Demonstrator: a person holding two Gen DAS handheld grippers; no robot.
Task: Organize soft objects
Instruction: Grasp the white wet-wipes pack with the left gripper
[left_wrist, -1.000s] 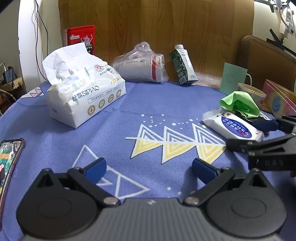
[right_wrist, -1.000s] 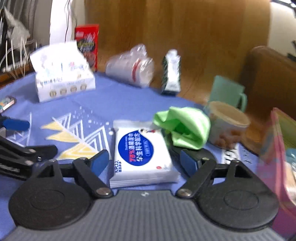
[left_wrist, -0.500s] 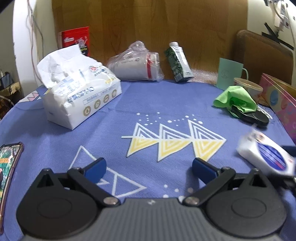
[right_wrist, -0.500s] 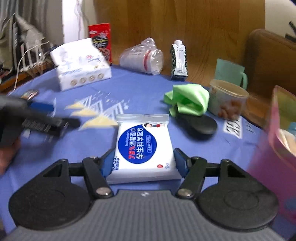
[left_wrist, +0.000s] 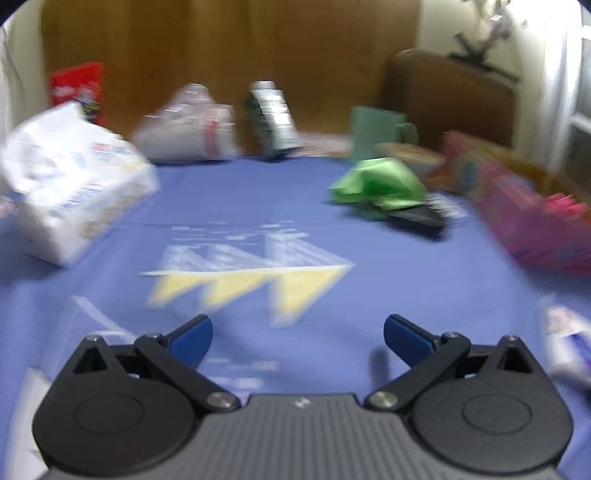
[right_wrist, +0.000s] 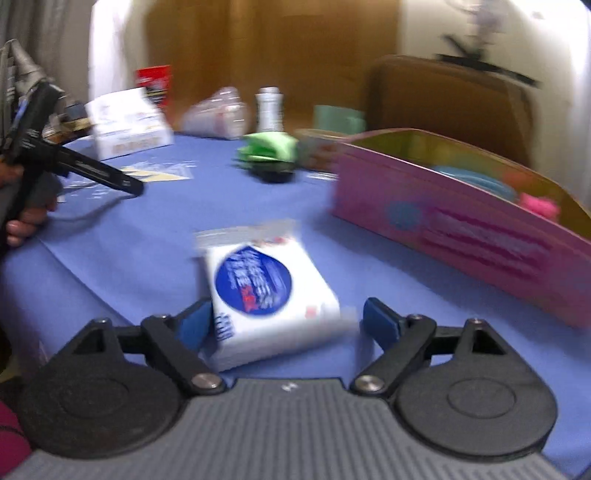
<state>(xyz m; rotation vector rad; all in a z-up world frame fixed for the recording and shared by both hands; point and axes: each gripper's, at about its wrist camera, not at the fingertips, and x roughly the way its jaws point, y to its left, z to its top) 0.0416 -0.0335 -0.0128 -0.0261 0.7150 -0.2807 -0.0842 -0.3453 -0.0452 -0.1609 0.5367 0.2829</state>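
Right tool (right_wrist: 286, 325) just widened, wipes pack (right_wrist: 271, 295) loose between, seemingly brushing one pad; left tool (left_wrist: 297, 334) wide, empty.

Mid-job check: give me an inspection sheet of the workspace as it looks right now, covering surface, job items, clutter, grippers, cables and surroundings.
Surface: blue tablecloth with yellow triangles, flat.
Job's things: wipes pack lies tilted between the right gripper's fingers; green cloth crumpled over a black object; tissue pack on the left; pink box open, on the right.
Clutter: bagged cups, carton, red box, green mug, tan cup.
Grippers: left gripper open, empty; right gripper has just been opening, its right pad clear of the pack, so no grip.
Cables: nothing seen.
Surroundings: wooden panel, brown chair back. Both views blurred.
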